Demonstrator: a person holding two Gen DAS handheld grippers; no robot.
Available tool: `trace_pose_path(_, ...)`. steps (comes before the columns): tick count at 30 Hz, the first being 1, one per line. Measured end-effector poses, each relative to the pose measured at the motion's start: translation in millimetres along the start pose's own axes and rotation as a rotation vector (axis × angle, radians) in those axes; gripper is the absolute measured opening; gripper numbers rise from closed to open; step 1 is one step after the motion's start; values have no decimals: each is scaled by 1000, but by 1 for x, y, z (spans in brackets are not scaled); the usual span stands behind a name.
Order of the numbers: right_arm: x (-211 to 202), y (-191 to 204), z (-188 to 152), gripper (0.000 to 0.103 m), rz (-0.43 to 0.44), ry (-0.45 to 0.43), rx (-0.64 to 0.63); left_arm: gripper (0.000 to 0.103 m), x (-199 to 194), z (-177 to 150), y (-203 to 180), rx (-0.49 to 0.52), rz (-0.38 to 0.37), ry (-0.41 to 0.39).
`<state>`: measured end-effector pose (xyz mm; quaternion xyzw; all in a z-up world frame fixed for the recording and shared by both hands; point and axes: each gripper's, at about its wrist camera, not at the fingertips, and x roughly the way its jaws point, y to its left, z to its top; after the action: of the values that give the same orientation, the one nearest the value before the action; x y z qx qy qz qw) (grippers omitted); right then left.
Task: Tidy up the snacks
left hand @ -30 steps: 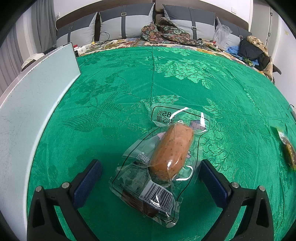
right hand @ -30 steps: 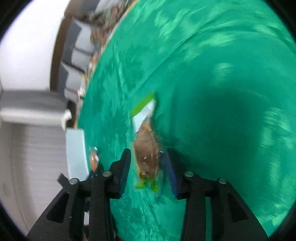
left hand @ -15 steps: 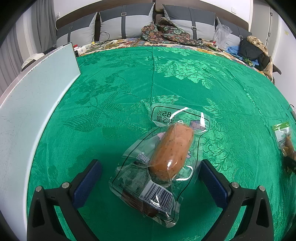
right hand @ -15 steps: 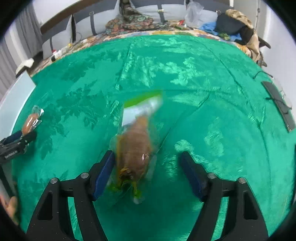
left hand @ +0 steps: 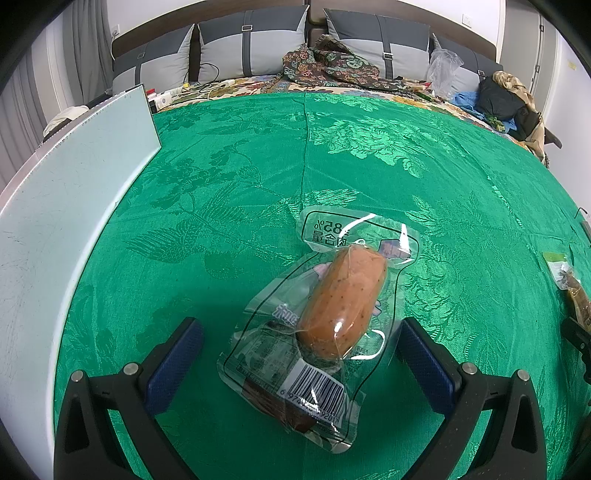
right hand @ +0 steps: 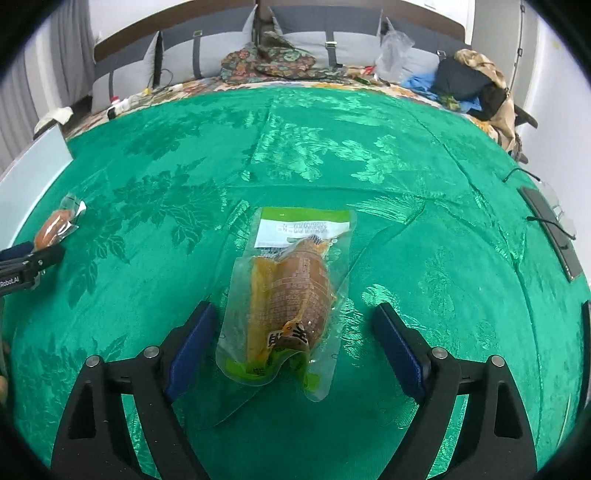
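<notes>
place: home bedroom | evidence: padded headboard (left hand: 251, 33); green bedspread (left hand: 258, 166); clothes pile (left hand: 506, 99)

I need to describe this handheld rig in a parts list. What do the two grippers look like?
Both look alike. The left gripper and the right gripper each have two black plastic fingers with triangular cut-outs and silver round screw heads, tipped with dark blue flat pads. In the right wrist view, the left gripper's side carries white lettering. No cables or sleeves show.

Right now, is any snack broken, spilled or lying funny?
Nothing looks broken or spilled. The sausage pack lies flat but slanted on the green cloth between the left gripper's open jaws. The brown snack pack lies sealed between the right gripper's opening jaws.
</notes>
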<state>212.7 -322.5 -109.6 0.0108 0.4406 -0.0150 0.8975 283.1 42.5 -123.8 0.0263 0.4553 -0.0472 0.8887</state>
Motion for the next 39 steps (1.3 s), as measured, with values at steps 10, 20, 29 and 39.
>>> trace_pose_path(10, 1, 1, 1, 90, 2, 0, 1, 103, 0, 0, -1, 0, 0, 0)
trace_pose_path(20, 0, 0, 1, 90, 1, 0, 1, 103, 0, 0, 0, 0, 1, 1)
trace_pose_path(29, 0, 0, 0, 90, 1, -1, 2, 103, 6, 11, -2, 14, -6, 67)
trace_pose_path(39, 13, -14, 35, 71, 97, 325, 38, 68, 3, 40, -31, 349, -16, 282)
